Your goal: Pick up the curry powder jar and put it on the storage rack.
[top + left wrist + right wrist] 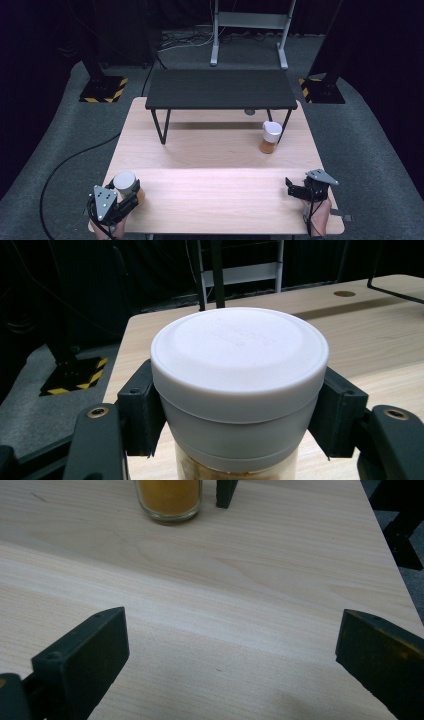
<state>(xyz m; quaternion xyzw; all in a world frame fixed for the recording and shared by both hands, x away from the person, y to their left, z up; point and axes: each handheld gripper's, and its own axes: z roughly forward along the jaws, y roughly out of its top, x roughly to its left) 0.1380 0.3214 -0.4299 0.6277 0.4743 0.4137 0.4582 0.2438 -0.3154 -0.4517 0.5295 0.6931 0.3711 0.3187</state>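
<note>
Between left hand-held gripper [235,415] jaws: jar [239,385] (lid embossing perhaps unreadable)

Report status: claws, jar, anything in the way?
Left claw shut on white-lidded jar, near left table corner. Right claw open, empty, over bare table. Second jar by black shelf, far off.

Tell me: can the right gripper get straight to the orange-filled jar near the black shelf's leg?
Probably yes. The right gripper is open and empty, and bare wooden table lies between it and the jar. The shelf leg stands close behind the jar.
</note>
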